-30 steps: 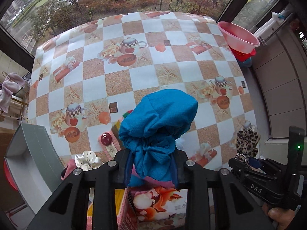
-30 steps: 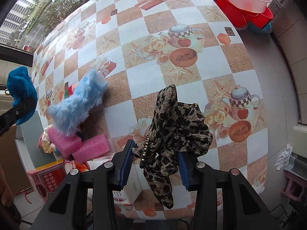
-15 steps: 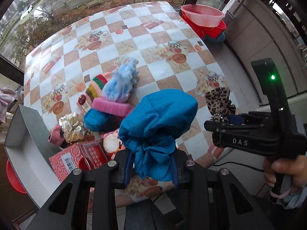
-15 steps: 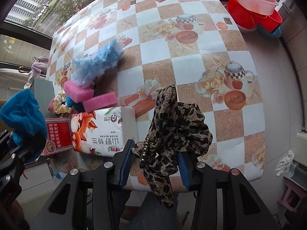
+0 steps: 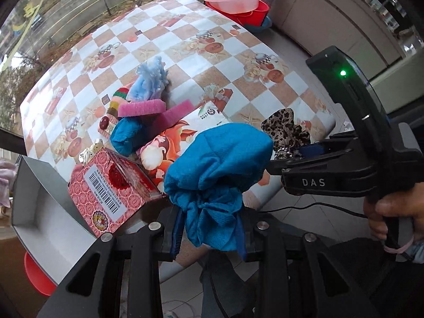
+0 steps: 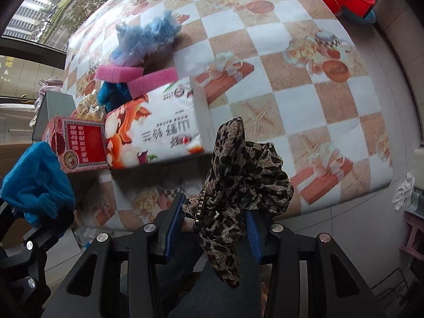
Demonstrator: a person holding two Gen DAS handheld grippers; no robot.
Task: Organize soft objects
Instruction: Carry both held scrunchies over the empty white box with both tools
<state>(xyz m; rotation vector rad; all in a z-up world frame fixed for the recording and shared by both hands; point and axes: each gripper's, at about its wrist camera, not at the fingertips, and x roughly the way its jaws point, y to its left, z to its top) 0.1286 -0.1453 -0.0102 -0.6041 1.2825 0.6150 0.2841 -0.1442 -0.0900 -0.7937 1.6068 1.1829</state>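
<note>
One blue cloth [image 5: 217, 175] sat bunched in the left gripper [image 5: 209, 228], jaws clamped on it, long axis upright, bulk pointing up, held off the near table edge. One leopard-print scarf [image 6: 238, 185] was pinched in the right gripper [image 6: 214, 228], also upright, tail hanging down. On the checkered table [image 5: 185, 45]: two pink sponges [image 5: 141, 107], one fluffy light-blue piece [image 5: 151, 80], one tissue pack [image 6: 156, 129], one red box [image 5: 111, 185]. Two stacked red basins [image 5: 233, 2] stood beyond the far corner.
</note>
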